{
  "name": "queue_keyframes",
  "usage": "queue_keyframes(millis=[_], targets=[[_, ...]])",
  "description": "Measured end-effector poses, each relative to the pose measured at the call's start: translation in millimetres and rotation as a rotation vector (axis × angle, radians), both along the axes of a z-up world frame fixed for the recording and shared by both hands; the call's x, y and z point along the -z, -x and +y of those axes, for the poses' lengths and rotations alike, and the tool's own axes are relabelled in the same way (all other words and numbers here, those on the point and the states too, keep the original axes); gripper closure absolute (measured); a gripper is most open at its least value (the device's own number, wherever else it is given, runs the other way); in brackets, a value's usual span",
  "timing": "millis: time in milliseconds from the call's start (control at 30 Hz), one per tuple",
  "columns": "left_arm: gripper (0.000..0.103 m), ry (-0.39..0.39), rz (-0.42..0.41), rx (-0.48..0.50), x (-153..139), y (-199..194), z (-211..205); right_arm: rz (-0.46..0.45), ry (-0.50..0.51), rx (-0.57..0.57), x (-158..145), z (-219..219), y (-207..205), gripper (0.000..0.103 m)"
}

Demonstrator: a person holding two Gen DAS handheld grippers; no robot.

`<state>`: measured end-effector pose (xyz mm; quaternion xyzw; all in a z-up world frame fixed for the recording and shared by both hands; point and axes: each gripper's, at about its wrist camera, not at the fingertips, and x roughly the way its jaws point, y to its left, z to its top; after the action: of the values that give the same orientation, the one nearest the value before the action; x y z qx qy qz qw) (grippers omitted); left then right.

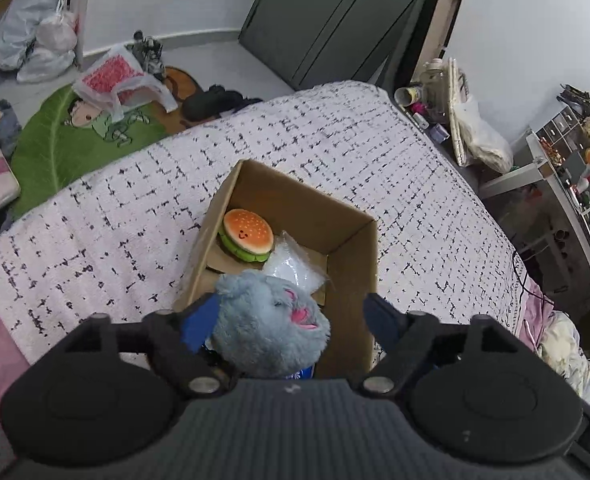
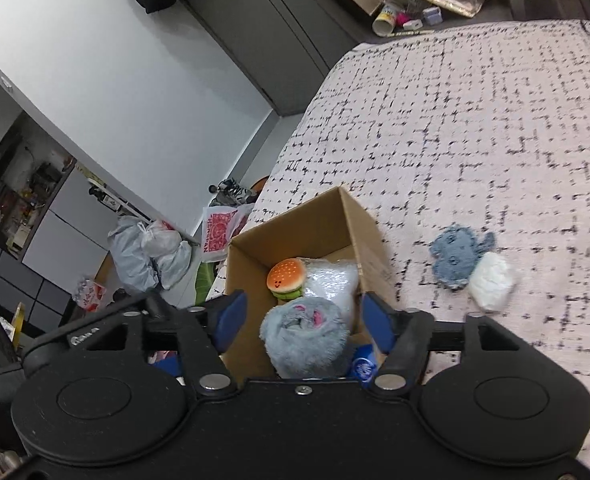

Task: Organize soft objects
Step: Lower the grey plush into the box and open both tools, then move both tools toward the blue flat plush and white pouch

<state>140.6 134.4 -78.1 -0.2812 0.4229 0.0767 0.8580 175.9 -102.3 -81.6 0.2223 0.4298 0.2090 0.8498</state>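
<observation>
Left wrist view: cardboard box (image 1: 351, 264) on the checked bedspread (image 1: 115, 216), used here as landmark. Inside it, at the far end, lie a burger plush (image 1: 247, 236) and, just beside that, a clear plastic bag (image 1: 291, 264); at the near end a grey plush animal (image 1: 271, 324) rests at the rim. The left tool (image 1: 291, 320) stands with jaws apart, the plush between them; its left pad appears to graze the fur, and whether it truly touches cannot be told. Right wrist view: the right tool (image 2: 303, 320) likewise has its jaws spread, clear of the same plush. Outside the box, well apart on the bedspread, a blue-grey plush (image 2: 459, 260) touches a white soft lump (image 2: 491, 284). Both probably weigh little and squash readily; judged best taken across the thickest middle, since limbs and edges would fold and slip.
</observation>
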Motion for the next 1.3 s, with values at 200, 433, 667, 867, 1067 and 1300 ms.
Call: queue_keyframes(millis=[200,433,667,867,1067,1300], targets=[[0.005,-0.043,-0.04,0.006,-16,11,-16,-0.041,0.069,0.027,-8,-20,15,0.021],[0.0,-0.091,-0.086,0.037,-29,24,-35,-0.074,0.083,0.047,-15,-49,28,0.01],[0.0,-0.107,-0.166,0.058,-43,39,-53,-0.086,0.091,0.061,-19,-74,36,0.005],[0.0,-0.148,-0.196,0.075,-51,46,-69,-0.112,0.096,0.081,-22,-96,44,0.003],[0.0,-0.194,-0.198,0.116,-54,51,-87,-0.127,0.095,0.087,-23,-118,50,0.002],[0.0,-0.225,-0.183,0.15,-56,54,-106,-0.136,0.103,0.083,-24,-137,55,0.0]])
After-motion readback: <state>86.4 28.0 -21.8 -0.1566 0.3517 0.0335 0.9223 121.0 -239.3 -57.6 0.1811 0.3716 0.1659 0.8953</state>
